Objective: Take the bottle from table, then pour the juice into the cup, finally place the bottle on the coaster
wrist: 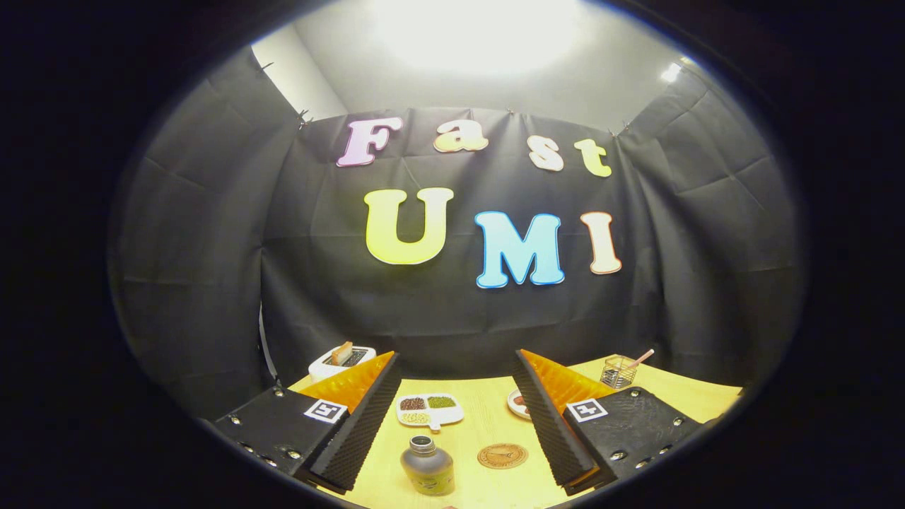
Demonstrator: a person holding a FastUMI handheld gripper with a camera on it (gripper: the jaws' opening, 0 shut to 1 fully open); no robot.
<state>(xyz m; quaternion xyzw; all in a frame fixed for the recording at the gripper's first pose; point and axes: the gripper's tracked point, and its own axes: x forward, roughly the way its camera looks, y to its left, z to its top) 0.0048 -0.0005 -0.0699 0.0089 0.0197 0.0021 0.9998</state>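
The gripper (452,424) has its jaws spread wide and empty, the bottle (427,465) standing upright between them on the counter (481,424), nearer the left one.

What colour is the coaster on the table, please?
Brown, in the gripper view: the coaster beside the bottle.

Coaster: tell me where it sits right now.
The coaster lies flat on the table, between the open gripper fingers, just right of the bottle.
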